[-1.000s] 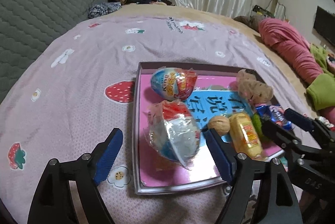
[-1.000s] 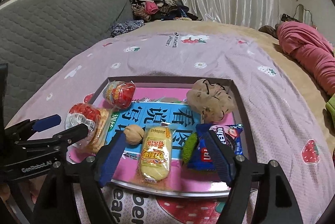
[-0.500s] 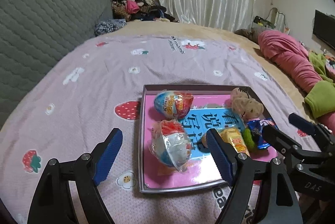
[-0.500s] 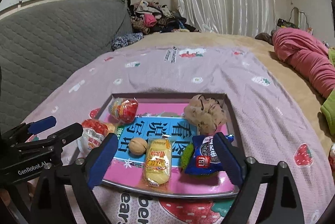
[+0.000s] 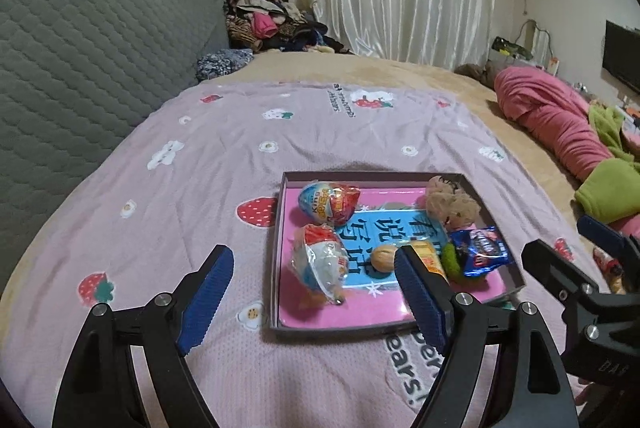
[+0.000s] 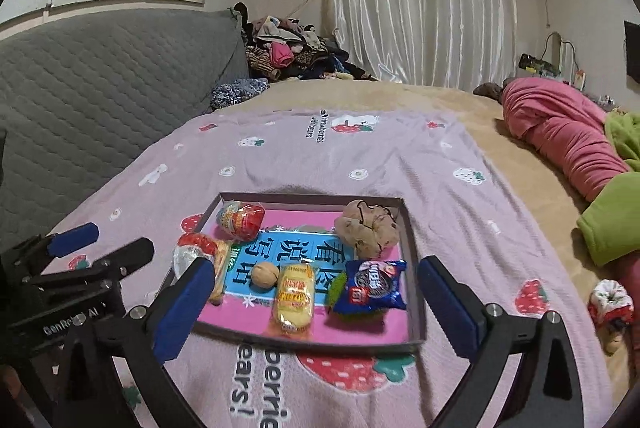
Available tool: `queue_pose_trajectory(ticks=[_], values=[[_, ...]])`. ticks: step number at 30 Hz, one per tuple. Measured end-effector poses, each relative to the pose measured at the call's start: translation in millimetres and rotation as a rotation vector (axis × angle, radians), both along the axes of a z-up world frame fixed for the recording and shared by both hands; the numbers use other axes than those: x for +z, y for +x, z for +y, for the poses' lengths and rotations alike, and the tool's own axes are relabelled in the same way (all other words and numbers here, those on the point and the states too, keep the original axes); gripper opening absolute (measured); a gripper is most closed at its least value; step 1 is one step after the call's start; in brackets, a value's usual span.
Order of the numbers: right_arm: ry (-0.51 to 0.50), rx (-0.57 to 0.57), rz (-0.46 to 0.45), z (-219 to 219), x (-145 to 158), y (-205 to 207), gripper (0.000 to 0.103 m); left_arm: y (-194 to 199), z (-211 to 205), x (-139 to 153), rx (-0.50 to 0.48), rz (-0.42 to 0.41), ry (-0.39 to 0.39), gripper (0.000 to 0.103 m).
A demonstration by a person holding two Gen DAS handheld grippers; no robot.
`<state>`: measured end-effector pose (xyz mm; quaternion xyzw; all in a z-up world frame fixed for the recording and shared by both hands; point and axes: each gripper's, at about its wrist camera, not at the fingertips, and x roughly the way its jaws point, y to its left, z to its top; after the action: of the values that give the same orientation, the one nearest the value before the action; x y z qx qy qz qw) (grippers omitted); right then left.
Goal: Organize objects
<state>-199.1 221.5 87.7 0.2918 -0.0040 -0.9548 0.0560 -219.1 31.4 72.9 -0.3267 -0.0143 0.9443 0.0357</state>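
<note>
Hovering over the tray [image 6: 414,260], right gripper [image 6: 316,302] jaws were opening, nothing clamped. Left gripper [image 5: 314,288] jaws stood apart, empty, egg [image 5: 320,264] beyond them.

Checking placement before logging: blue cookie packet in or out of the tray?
In. The blue cookie packet lies inside the tray, near its right wall, beside the yellow cake packet.

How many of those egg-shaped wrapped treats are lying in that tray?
2. One blue and red foil-wrapped egg lies in the shallow pink tray's far left corner; a clear-wrapped red and white egg lies nearer, along its left side. None seem hidden.
</note>
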Motion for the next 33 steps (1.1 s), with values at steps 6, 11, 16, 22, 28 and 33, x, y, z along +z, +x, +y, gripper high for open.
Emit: queue_pose_trajectory(ticks=[6,11,16,22,28,33], values=[[-0.005,-0.009,0.023,3.4,22.2,31.9,0.102,32.9,-1.5,23.3,0.013,0.011,-0.015,0.103],[-0.023,-0.016,0.03,6.3,38.5,56.0,0.102,61.5,-4.0,41.4,0.008,0.029,-0.011,0.103],[-0.019,-0.013,0.039,5.2,50.7,80.1,0.102,86.0,-4.0,54.6,0.016,0.039,-0.023,0.103],[0.009,-0.006,0.051,1.0,60.4,108.4,0.102,113.7,-3.0,63.3,0.024,0.042,-0.043,0.103],[0.01,-0.019,0.064,5.3,68.1,135.7,0.102,138.8,-6.3,70.9,0.036,0.054,-0.03,0.103],[0.021,-0.025,0.078,8.6,74.7,152.8,0.102,158.3,-9.9,75.5,0.049,0.056,-0.035,0.103]])
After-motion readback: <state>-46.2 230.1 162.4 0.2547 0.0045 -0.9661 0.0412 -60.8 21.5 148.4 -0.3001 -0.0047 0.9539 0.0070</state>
